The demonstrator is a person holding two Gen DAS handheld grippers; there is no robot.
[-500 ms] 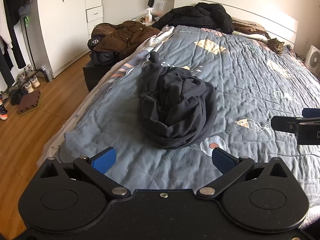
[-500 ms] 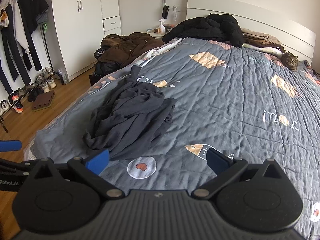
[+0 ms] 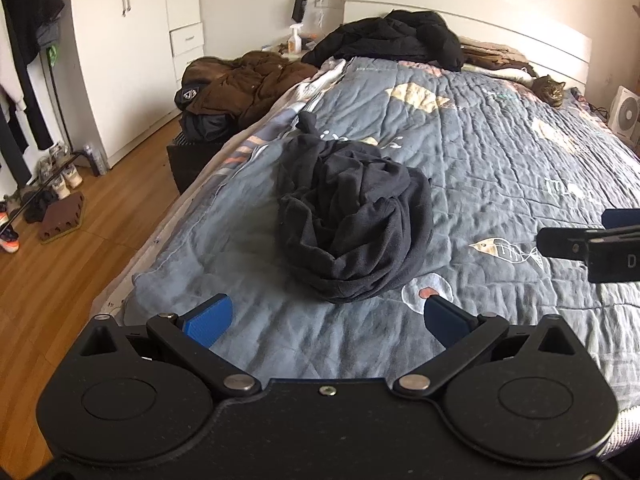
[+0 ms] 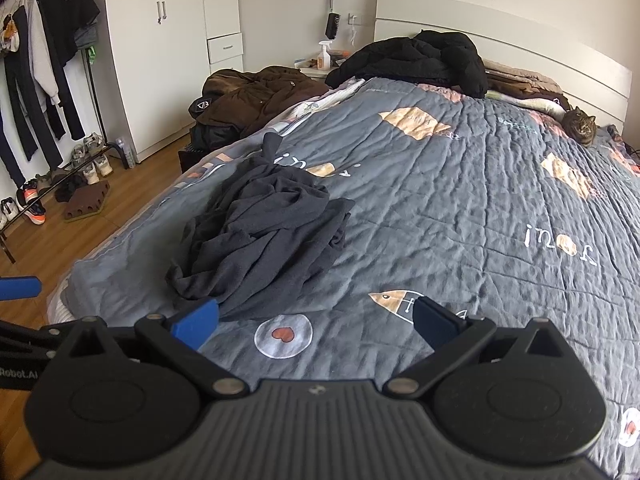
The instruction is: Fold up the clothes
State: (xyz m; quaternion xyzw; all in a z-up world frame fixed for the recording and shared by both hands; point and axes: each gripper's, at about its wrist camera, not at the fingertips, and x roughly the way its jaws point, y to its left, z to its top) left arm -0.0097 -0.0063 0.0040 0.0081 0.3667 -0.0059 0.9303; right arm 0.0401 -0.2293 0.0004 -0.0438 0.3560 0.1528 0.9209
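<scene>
Garment: one dark grey garment [image 3: 356, 232] lies crumpled in a heap on the bed's grey patterned quilt [image 3: 500, 152], toward the quilt's left side and near the foot end, not flattened, with a narrow strip of the cloth trailing away toward the headboard [image 3: 472, 12]. Left gripper [image 3: 326, 320] hovers above the quilt just short of the heap, tilted downward, blue pads spread wide apart with nothing between them. Right gripper [image 4: 316, 320] likewise hangs over the quilt, fingers wide apart and empty; its left blue pad [image 4: 196, 322] overlaps the near edge of the heap in the right wrist view, contact cannot be judged. Each gripper shows at the edge of the other's view, so they sit side by side, the heap ahead of the left one and ahead-left of the right one. Background: black jacket [image 3: 396, 36] piled at the head of the bed, brown coat [image 3: 244, 84] on a low stand beside the bed, tabby cat [image 4: 582, 126] lying near the headboard, white wardrobe [image 3: 132, 40] and clothes rack [image 4: 40, 60] along the far wall, shoes on the wooden floor [image 3: 48, 280].
</scene>
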